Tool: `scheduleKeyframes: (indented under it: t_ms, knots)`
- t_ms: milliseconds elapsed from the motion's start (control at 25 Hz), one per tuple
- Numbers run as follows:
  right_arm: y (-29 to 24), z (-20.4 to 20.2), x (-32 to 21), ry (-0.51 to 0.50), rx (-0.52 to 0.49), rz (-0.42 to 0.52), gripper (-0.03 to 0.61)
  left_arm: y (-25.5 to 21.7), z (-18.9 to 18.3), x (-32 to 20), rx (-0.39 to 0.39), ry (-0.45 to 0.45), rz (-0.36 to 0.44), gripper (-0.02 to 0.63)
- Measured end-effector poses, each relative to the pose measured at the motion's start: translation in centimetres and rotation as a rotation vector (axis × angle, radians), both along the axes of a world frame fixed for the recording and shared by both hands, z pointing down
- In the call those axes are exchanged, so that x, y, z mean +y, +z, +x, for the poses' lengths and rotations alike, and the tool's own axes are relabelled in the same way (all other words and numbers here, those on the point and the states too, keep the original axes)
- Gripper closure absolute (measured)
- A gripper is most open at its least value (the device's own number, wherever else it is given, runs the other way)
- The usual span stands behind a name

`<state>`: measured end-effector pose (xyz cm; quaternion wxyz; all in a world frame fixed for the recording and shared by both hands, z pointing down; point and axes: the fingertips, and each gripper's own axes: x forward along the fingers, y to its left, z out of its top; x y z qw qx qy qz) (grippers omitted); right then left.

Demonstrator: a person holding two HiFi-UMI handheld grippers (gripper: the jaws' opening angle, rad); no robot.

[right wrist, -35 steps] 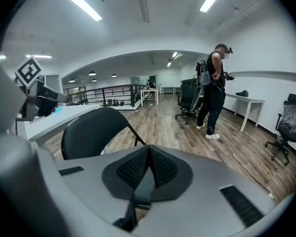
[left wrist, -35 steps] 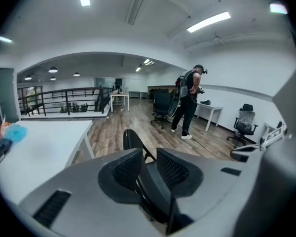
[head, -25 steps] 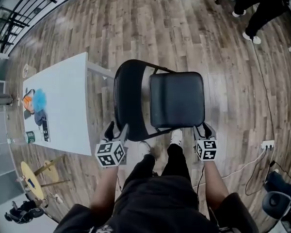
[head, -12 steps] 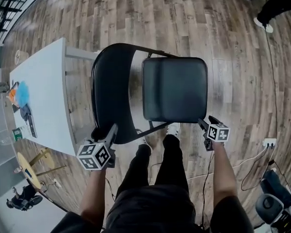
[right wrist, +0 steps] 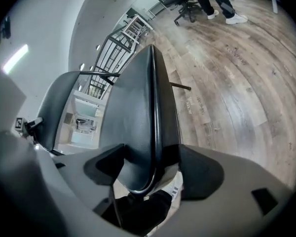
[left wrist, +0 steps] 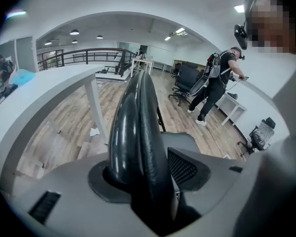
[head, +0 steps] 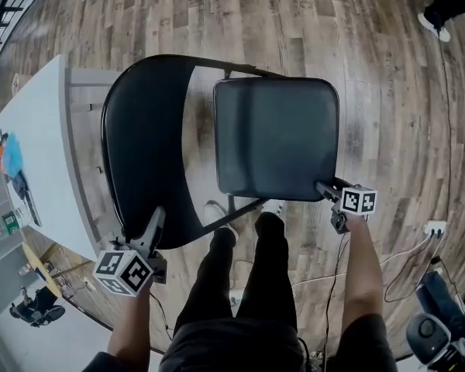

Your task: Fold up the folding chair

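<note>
A black folding chair stands open on the wood floor, its padded seat (head: 277, 134) to the right and its curved backrest (head: 143, 138) to the left. My left gripper (head: 155, 219) sits at the backrest's near rim. In the left gripper view the backrest (left wrist: 135, 122) fills the gap between the jaws, which have just been closing, and the pads press on it. My right gripper (head: 325, 188) is at the seat's near right corner. In the right gripper view the seat's edge (right wrist: 138, 107) lies between the jaws, which have just been opening.
A white table (head: 39, 130) with small items stands close on the left of the backrest. My legs and a white shoe (head: 217, 211) are under the chair's near side. A power strip with cable (head: 434, 229) lies right. Another person's feet (head: 442, 14) show far right.
Both grippers have dropped lower and the chair now looms larger. The left gripper slid down and left along the backrest rim. The right gripper rolled and now straddles the seat's corner.
</note>
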<state>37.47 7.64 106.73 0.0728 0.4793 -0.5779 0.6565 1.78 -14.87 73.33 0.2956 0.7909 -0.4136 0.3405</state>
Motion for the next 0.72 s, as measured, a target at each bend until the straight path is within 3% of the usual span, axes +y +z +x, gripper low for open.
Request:
scheduleKeyframes:
  t_ms: [240,440,720]
  knots:
    - [0.9,-1.6,-0.8,-0.03,-0.21,0.041,0.232,0.3,-0.1,0.2,0.008,0.005,0.008,0.413]
    - [1.3,-1.7,-1.3,-0.029,-0.198,0.042,0.227,0.0,0.6,0.1,0.048,0.006,-0.035,0.461]
    - [-2.8,-3.6,-2.0,-0.031,-0.2,0.049,0.229,-2.1,-1.4,-0.3,0.08,0.01,-0.013,0.479]
